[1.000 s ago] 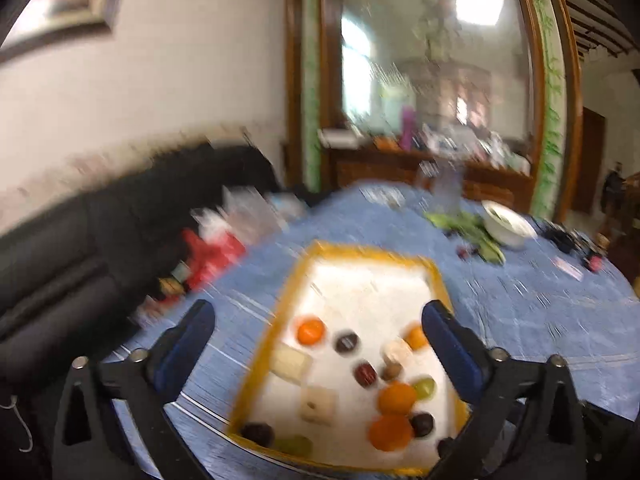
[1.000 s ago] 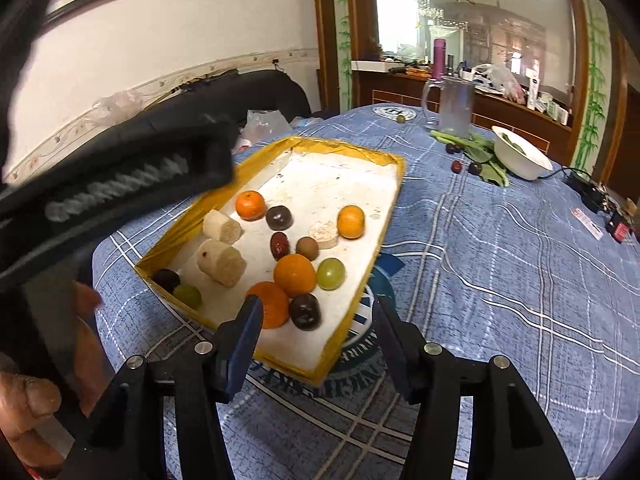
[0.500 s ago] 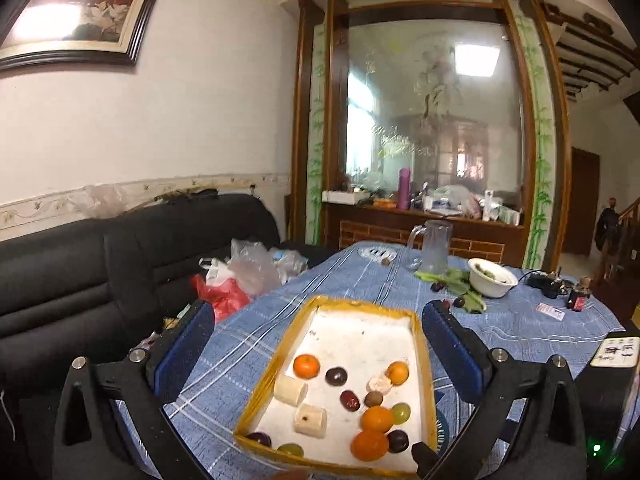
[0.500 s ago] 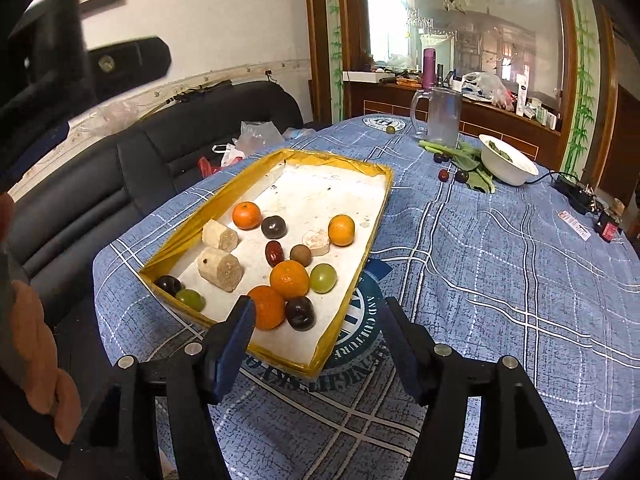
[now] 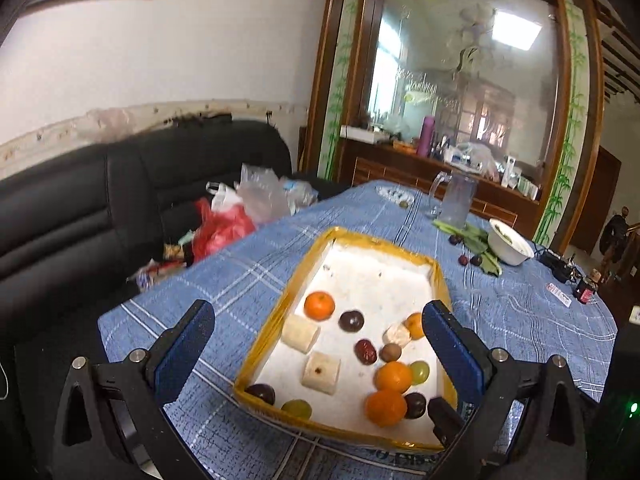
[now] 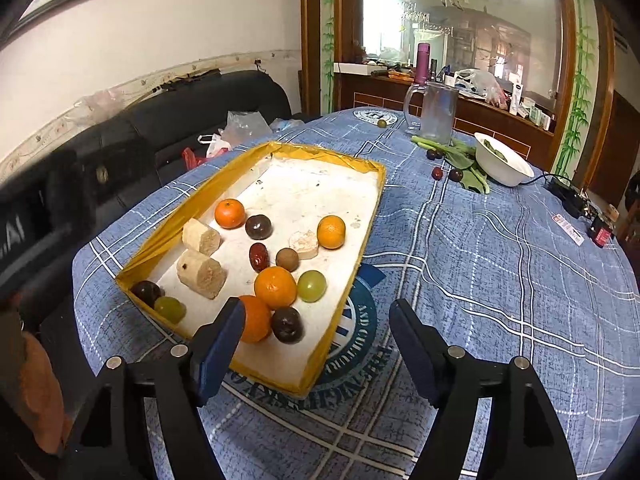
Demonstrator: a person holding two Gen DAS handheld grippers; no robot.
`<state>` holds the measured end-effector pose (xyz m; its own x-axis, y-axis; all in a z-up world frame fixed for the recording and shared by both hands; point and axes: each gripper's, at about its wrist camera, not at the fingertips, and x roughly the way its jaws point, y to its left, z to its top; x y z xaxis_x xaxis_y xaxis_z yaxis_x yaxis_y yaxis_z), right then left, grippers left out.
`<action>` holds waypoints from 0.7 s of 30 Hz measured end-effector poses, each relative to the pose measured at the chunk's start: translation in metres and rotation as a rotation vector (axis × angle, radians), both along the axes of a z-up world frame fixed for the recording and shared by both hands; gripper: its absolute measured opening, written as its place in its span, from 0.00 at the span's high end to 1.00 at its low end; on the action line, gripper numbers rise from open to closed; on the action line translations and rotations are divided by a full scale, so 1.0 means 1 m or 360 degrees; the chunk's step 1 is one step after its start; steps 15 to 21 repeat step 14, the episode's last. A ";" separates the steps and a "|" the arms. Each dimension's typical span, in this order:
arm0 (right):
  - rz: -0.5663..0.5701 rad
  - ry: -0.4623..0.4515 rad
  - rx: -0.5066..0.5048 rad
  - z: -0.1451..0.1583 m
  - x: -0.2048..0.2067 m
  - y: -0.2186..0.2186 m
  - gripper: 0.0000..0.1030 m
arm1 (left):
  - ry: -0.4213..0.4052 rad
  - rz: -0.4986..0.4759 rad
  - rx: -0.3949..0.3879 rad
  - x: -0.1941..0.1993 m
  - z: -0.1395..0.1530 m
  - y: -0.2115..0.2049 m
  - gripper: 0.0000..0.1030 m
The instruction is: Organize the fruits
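Note:
A yellow-rimmed white tray (image 6: 362, 216) (image 5: 276, 328) lies on the blue checked tablecloth. It holds several oranges (image 6: 275, 286) (image 5: 319, 305), dark plums (image 6: 258, 226), green grapes (image 6: 311, 286), a red date (image 6: 258, 257), a brown round fruit (image 6: 287, 259) and beige cylinder pieces (image 6: 201, 274) (image 5: 321, 367). My left gripper (image 5: 316, 344) is open and empty, held above the tray's near end. My right gripper (image 6: 316, 332) is open and empty over the tray's near right corner, its left finger beside an orange (image 6: 256, 319).
A white bowl (image 6: 502, 160) on green leaves, loose dark fruits (image 6: 437, 173), a glass jug (image 6: 436, 112) and one green fruit (image 6: 382, 123) stand at the table's far side. A black sofa (image 5: 100, 200) with plastic bags (image 5: 224, 228) lies left. Small items (image 6: 600, 232) sit at the right edge.
The left gripper has dropped and moved closer over the tray. The right gripper has edged a little forward towards the tray's near corner. Both stay open.

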<state>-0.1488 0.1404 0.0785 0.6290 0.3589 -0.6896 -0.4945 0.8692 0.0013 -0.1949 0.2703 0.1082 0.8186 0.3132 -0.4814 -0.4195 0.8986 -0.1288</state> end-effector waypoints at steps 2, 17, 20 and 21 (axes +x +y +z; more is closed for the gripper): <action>-0.0004 0.0004 -0.0033 -0.002 0.004 0.006 0.23 | 0.0029 0.0002 -0.0011 0.002 -0.004 0.003 0.00; -0.0005 0.0057 -0.0070 -0.010 0.016 0.018 0.23 | 0.0114 0.0000 -0.0030 0.009 -0.015 0.008 0.00; -0.0005 0.0057 -0.0070 -0.010 0.016 0.018 0.23 | 0.0114 0.0000 -0.0030 0.009 -0.015 0.008 0.00; -0.0005 0.0057 -0.0070 -0.010 0.016 0.018 0.23 | 0.0114 0.0000 -0.0030 0.009 -0.015 0.008 0.00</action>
